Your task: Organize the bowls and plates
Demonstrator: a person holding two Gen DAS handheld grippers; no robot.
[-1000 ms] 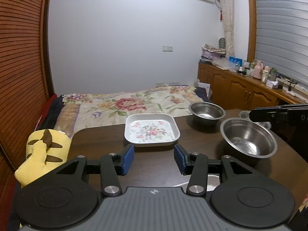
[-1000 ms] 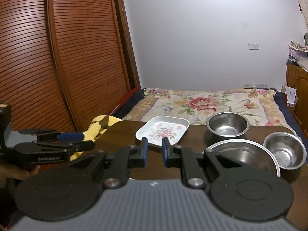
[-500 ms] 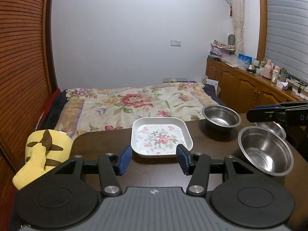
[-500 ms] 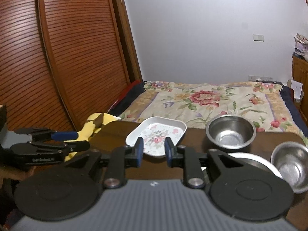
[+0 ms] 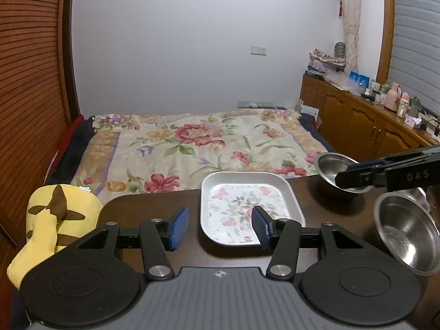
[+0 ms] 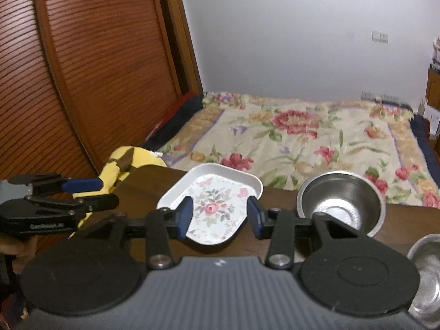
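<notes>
A white square plate with a flower print (image 5: 247,209) (image 6: 217,206) lies on the dark wooden table (image 5: 154,206) near its far edge. A steel bowl (image 5: 334,170) (image 6: 341,200) stands to its right, and a second steel bowl (image 5: 407,231) (image 6: 426,272) sits nearer at the right. My left gripper (image 5: 218,227) is open and empty, just short of the plate's near left corner. My right gripper (image 6: 220,216) is open and empty, above the plate's near edge. The right gripper also shows in the left wrist view (image 5: 385,176), in front of the far bowl.
A yellow plush toy (image 5: 49,225) (image 6: 129,162) lies off the table's left edge. A bed with a floral blanket (image 5: 198,143) is beyond the table. A wooden sideboard (image 5: 357,121) with small items runs along the right wall. Slatted wooden doors (image 6: 96,68) stand at the left.
Both grippers have moved forward towards the plate. The right gripper's jaws have opened wide. A large steel bowl seen earlier at the right is out of view now.
</notes>
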